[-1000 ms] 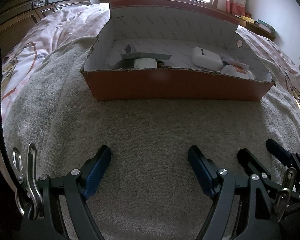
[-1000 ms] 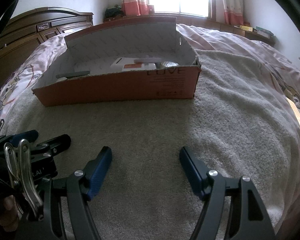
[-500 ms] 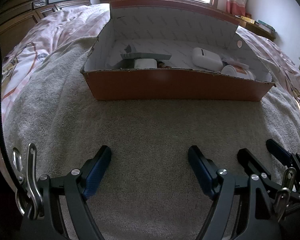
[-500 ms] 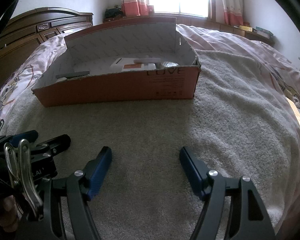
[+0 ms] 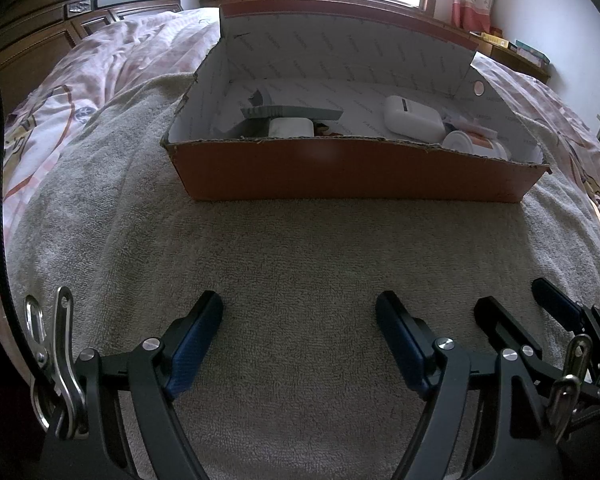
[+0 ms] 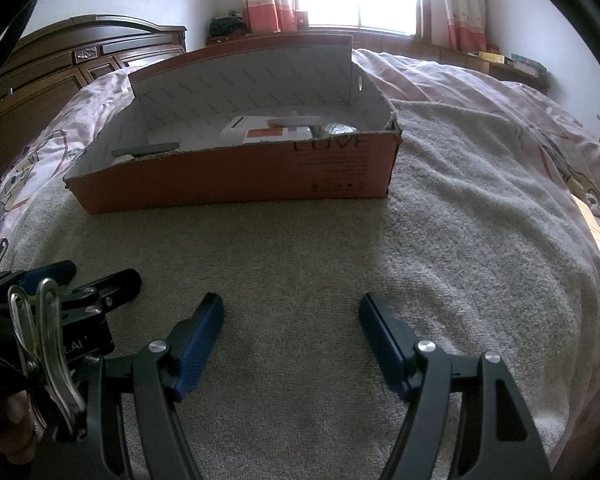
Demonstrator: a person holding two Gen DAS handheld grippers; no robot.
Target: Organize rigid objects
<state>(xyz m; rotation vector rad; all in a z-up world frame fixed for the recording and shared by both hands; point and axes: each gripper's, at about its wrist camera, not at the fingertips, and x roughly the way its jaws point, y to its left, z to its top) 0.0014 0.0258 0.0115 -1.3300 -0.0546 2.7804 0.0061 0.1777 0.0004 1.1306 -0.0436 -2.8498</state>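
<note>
Both claws, left [image 5: 299,320] and right [image 6: 291,320], sit spread and empty on the grey towel [image 5: 300,248]. Rigid bits already lie inside the orange cardboard box [image 5: 352,172], so I'd guess it's wrapping up, nothing left to grab.

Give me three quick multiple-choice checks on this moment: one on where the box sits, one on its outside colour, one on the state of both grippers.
1. Where is the cardboard box?
A. On the grey towel on the bed, ahead of both grippers
B. On the wooden headboard
C. On the windowsill

2. What colour is the box's outer wall?
A. Blue
B. Orange-brown
C. Green

3. How are the left gripper and right gripper?
A. Both shut on items
B. Left open, right shut
C. Both open and empty

Answers: 1 A, the box rests on the grey towel beyond the fingertips; 2 B, its front face is orange-brown with a white inside; 3 C, each pair of blue pads stands apart with only towel between.
</note>
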